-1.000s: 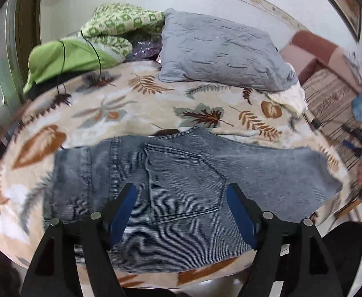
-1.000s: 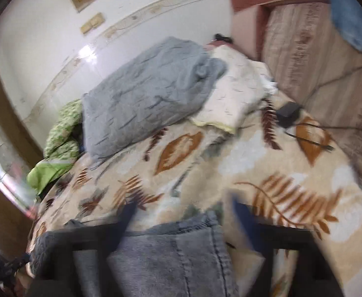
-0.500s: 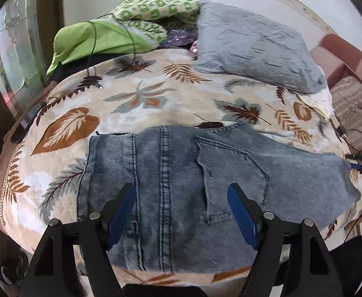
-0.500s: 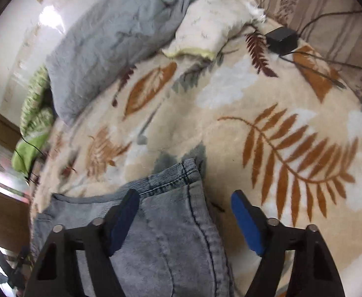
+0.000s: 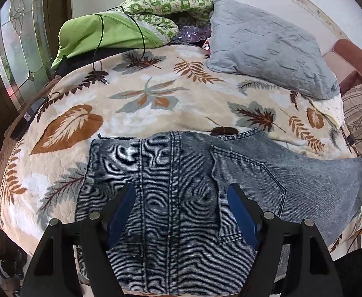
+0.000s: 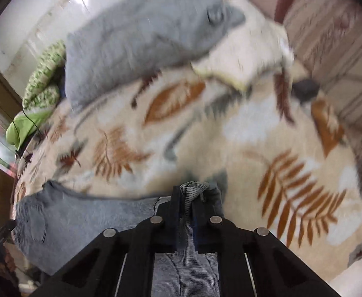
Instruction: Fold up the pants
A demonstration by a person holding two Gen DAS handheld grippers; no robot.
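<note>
Grey-blue denim pants lie flat across the near part of a bed, back pocket up, one leg stretching to the right. My left gripper hangs open over the waist part, its blue pads on either side of the centre seam, not touching the cloth. In the right wrist view the pants run off to the left. My right gripper is shut on a bunched fold at the leg end, with denim pinched up between the black fingers.
A cream blanket with leaf prints covers the bed. A grey pillow and green bedding with a black cable lie at the back. A cream pillow and a black adapter sit near the striped sofa.
My right gripper has gone from wide open over the leg end to shut on a pinch of denim. The left gripper drifted left over the pants towards the waist, staying open.
</note>
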